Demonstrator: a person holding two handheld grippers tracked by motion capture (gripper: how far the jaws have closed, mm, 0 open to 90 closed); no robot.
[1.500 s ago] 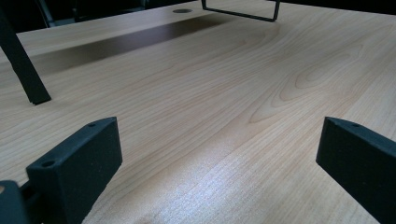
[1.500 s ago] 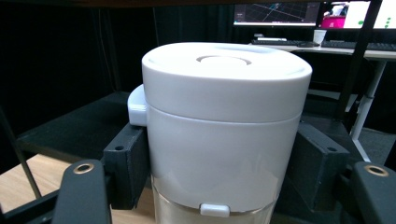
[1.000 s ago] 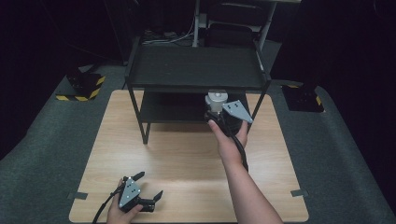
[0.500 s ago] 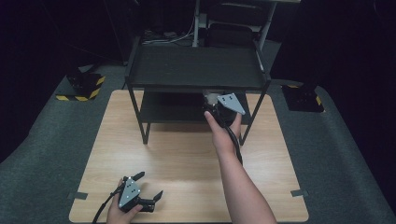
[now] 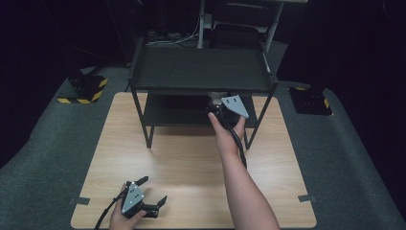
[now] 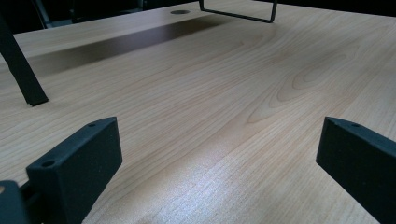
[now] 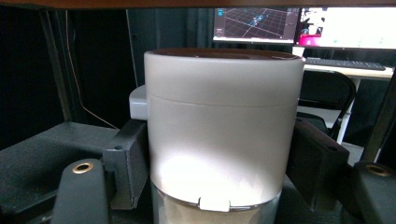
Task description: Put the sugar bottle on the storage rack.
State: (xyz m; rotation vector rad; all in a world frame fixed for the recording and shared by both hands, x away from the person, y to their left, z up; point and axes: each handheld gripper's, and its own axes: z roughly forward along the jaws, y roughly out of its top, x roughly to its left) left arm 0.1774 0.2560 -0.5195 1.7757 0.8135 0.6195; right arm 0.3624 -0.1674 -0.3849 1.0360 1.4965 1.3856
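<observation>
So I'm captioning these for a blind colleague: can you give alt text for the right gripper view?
The right gripper clamps a pale cylindrical container between its two black jaws, just above the black lower shelf. Behind, lit monitors and a keyboard stand in a dark room.

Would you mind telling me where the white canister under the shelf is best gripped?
On its straight round wall, below the lid seam, coming level from the front: the right gripper holds the white canister upright so, one jaw on each side.
</observation>
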